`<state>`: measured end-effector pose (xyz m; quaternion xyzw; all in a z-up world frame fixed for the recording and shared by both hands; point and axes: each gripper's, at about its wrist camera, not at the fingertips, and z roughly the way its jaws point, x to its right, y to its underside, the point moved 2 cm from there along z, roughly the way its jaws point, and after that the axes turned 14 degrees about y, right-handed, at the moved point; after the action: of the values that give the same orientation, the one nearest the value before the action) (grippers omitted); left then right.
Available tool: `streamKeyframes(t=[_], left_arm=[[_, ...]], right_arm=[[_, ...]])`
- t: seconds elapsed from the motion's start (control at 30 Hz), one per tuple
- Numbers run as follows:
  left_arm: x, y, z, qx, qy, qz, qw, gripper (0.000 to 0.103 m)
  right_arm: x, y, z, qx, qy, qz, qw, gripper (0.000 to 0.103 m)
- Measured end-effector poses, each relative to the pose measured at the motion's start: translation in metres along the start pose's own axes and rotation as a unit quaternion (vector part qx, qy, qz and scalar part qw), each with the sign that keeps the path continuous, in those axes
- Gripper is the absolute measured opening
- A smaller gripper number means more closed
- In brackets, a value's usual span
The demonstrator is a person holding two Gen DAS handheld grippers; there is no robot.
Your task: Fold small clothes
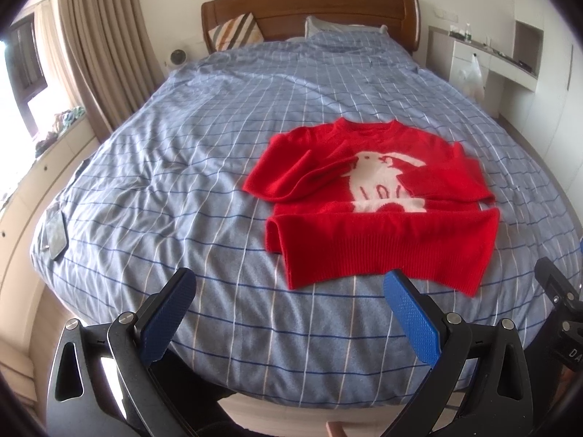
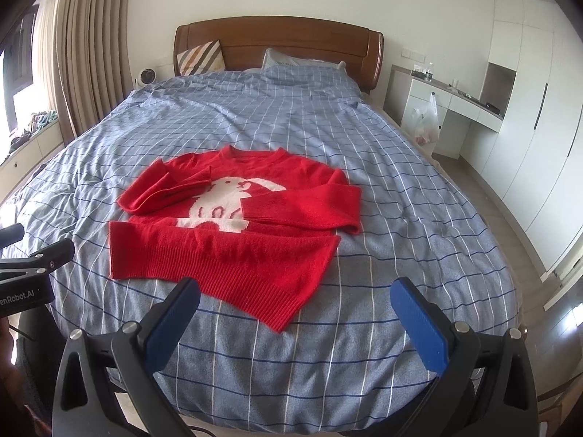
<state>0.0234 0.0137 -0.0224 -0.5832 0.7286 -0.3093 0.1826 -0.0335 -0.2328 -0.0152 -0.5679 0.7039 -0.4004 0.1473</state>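
Your left gripper (image 1: pixel 289 287) hangs over the near edge of the bed, its blue pads (image 1: pixel 410 318) spread wide with nothing between them. Your right gripper (image 2: pixel 295 298) is the same story: wide apart, empty, just short of the hem.

There's the red sweater (image 1: pixel 375 196), lying face up on the blue checked duvet (image 1: pixel 182 167), closer to the foot of the bed than the headboard (image 1: pixel 309 3). Both sleeves are folded in across the chest: one sleeve (image 2: pixel 164 189) crosses toward the white animal figure (image 2: pixel 226 200), the other sleeve (image 2: pixel 309 207) lies over the figure's far side. The ribbed hem points at you, one corner reaching toward your right gripper.

Off to the left on the duvet there's a dark flat thing (image 1: pixel 56 233), possibly a phone, hard to say at the warped edge. A striped cushion (image 2: pixel 200 58) leans against the headboard.
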Motion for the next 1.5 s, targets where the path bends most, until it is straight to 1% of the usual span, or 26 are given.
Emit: streamKeyframes(t=[0.9,1.03,1.2,1.5], left_arm=[[0.0005,0.0011,-0.0070,0.002,-0.007,-0.005,1.0000,0.103],[0.0002,0.0006,-0.0073,0.004,-0.005,-0.005,1.0000,0.103],[-0.0036,-0.0010,-0.0078,0.010,0.008,-0.014,0.9998,0.103],[-0.0037,-0.0013,-0.0057,0.011,0.013,-0.017,0.9997,0.103]], right_arm=[[0.0038,0.0016,-0.0095,0.010,0.002,0.002,1.000,0.103],[0.0031,0.0016,-0.0090,0.012,0.004,0.000,1.000,0.103],[0.0017,0.0007,-0.0092,0.011,0.002,0.000,1.000,0.103],[-0.0003,-0.0020,-0.0083,0.012,0.004,0.002,1.000,0.103]])
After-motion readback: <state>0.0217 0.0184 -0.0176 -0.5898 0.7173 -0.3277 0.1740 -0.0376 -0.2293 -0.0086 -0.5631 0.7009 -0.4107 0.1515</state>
